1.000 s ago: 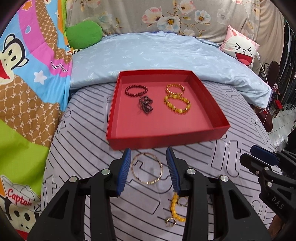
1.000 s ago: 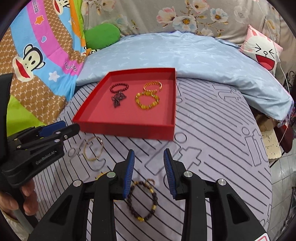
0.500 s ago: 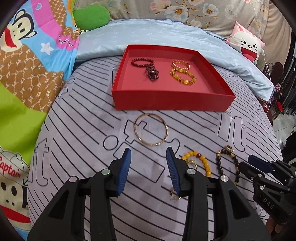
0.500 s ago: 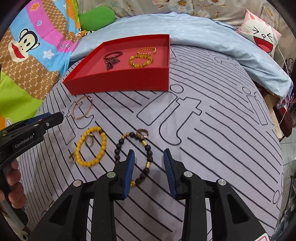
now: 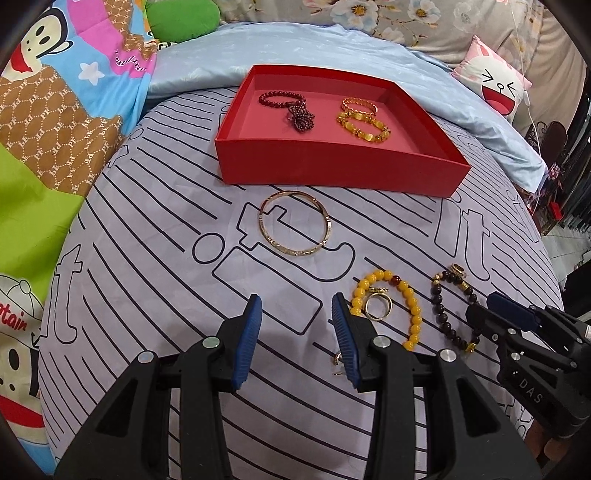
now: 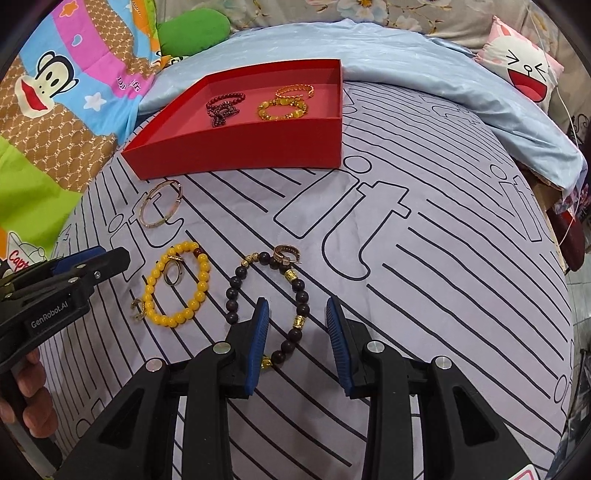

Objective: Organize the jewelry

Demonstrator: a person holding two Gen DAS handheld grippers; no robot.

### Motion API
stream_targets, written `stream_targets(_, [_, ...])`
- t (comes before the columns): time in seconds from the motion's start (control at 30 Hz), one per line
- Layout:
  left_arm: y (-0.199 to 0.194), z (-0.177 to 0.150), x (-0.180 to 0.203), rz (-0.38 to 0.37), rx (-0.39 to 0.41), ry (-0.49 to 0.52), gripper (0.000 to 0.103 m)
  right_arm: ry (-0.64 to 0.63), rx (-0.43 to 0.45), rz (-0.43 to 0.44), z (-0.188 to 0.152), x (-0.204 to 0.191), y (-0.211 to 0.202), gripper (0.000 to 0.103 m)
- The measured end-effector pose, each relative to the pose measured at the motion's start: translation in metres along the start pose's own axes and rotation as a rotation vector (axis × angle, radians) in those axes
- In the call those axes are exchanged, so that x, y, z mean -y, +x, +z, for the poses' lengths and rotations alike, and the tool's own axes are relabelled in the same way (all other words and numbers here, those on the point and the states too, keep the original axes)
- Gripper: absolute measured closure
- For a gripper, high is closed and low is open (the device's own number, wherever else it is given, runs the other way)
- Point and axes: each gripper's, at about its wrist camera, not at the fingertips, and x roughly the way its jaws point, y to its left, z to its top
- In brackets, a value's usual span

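A red tray holds dark red bead bracelets and gold and yellow bracelets. On the striped sheet in front of it lie a gold bangle, a yellow bead bracelet around a ring, and a dark bead bracelet. My left gripper is open over bare sheet, short of the bangle. My right gripper is open, and the near part of the dark bead bracelet lies between its fingers, with the pads apart from it. A small hoop earring touches that bracelet's far end.
A second small earring lies by the yellow bead bracelet. A folded light blue quilt lies behind the tray, with a green cushion and a pink pillow beyond. A hand holds the left gripper.
Both grippers have sunk toward the bed and drawn back from the tray. The bangle that lay between the left fingers now lies well ahead of them. Neither jaw opening has changed.
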Motion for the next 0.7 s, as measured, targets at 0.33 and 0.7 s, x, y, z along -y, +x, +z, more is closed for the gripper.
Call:
stream_targets(0.33, [0.0027,-0.0014,0.0024,-0.004,-0.012,0.007,0.066,-0.013,-0.009,-0.004,-0.0016,-0.0043,0.0071,0.071])
stream_targets(0.7, [0.0068,-0.0051,0.0068,-0.019,-0.026,0.01,0.065,-0.04,0.001,-0.036,-0.003,-0.0082,0.0078,0.073])
